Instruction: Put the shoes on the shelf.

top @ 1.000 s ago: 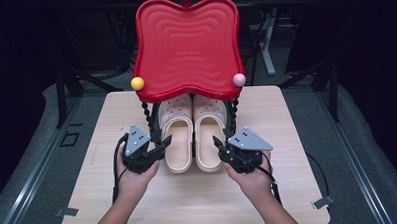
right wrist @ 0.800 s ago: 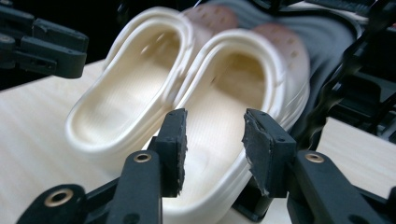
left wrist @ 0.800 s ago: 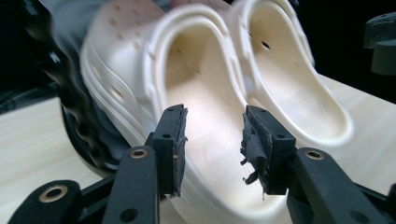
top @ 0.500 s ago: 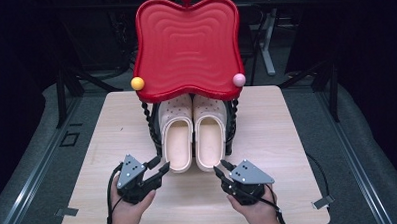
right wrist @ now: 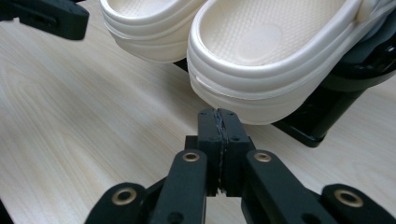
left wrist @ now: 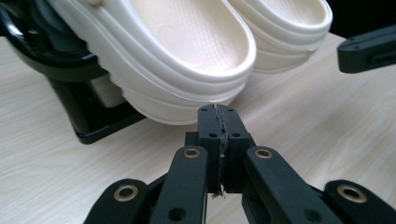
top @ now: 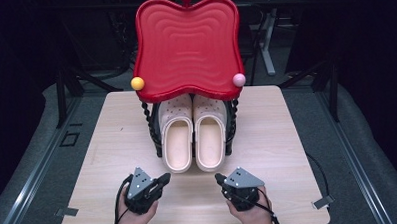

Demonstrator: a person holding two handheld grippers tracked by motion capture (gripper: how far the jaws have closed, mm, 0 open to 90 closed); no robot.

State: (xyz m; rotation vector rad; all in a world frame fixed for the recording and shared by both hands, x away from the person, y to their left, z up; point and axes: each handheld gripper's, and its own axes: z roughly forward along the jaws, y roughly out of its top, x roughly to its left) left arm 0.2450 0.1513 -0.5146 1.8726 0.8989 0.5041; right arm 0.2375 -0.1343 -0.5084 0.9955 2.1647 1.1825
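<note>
Black left gripper (top: 165, 179) and right gripper (top: 220, 179), jaws just closed fully with nothing between, rest low on the pale wood table (top: 287, 139). Cream perforated clogs (top: 193, 137), paired heels-outward at twelve o'clock, nearly touching both tips. Black rack (top: 156, 128) under a red tray (top: 186, 47) holds them.

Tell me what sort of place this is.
Probably a lab or recording workspace, not a home: a bare wooden table on grey floor, dark surroundings, a metal-legged desk behind, and cream clogs staged under a red shelf.
</note>
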